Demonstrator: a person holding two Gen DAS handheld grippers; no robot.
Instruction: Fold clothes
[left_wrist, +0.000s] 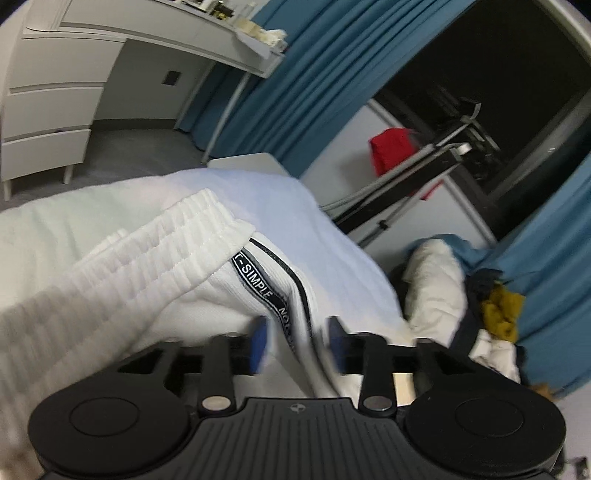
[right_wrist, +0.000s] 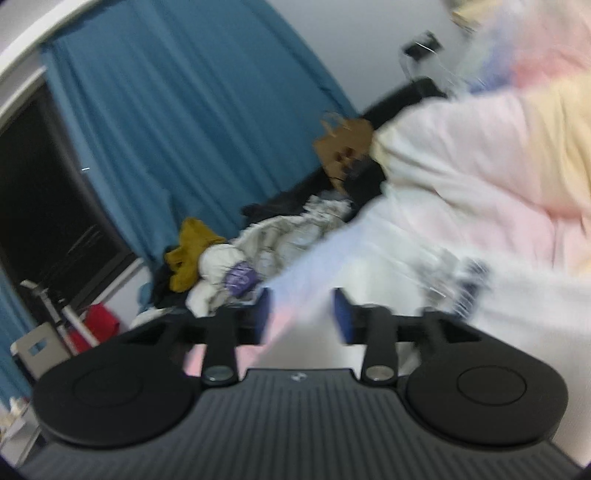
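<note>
White trousers (left_wrist: 155, 266) lie bunched on the bed (left_wrist: 258, 192), ribbed waistband toward its far edge. I'd say I'm between folds. Both my grippers, left (left_wrist: 297, 341) and right (right_wrist: 301, 314), have jaws apart with cloth between, unpinched. Next I need a corner grab.

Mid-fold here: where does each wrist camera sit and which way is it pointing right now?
Left wrist: on the left gripper, looking along its open fingers at white trousers, a desk beyond.
Right wrist: on the right gripper, open, fabric between its pads; a pastel sleeve shows.
Shared: blue curtain, dark window, mustard garment in the clothes pile.
</note>
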